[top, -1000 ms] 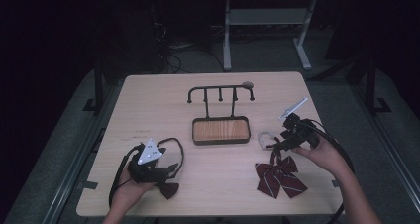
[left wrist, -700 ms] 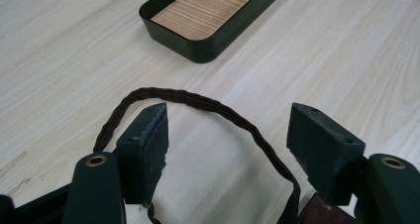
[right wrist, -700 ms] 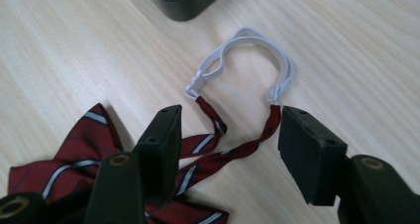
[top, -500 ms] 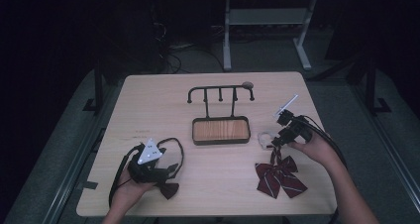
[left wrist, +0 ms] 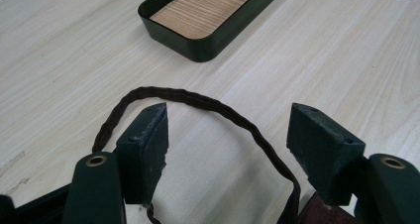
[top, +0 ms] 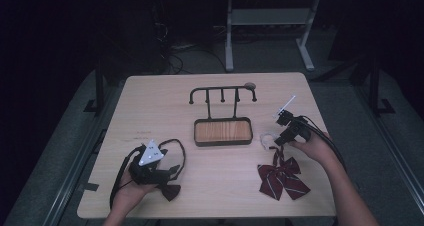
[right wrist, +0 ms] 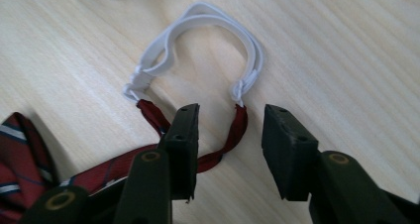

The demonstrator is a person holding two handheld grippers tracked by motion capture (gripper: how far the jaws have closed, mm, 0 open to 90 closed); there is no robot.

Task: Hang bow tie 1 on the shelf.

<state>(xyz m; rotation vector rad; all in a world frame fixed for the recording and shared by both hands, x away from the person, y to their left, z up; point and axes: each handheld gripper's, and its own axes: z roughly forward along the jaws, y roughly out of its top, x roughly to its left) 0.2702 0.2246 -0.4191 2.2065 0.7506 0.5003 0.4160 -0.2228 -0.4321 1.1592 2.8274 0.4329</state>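
right gripper (top: 281,136) low over the bench (top: 150,101). its jaws have just been closing; they stand part spread, not pinching. the red strap (right wrist: 236,130) of the striped bow tie (top: 281,176) lies twisted between them, nearer the left jaw, touching neither pad as far as the right gripper view shows. the white elastic loop (right wrist: 208,16) lies flat just ahead of the jaw tips; the bow itself sits behind and left of the left jaw.

left gripper (top: 150,168) rests on the bench, jaws spread wide, empty. a dark cord (left wrist: 198,102) arcs on the bench across the gap and past the jaw tips; a second, dark bow tie (top: 170,191) lies just behind the jaws. the tray (left wrist: 208,21) with its hook rack (top: 222,93) stands well ahead of them.

handling, as a judgement: the tie is light, soft and limp. it will sag and swing once lifted, nothing fragile. the elastic stretches and may slide out of a loose grip. best hold looks to be the twisted red strap just below the elastic joint, where the cloth is thick enough to fill the jaws. a grip on the thin elastic alone could slip.
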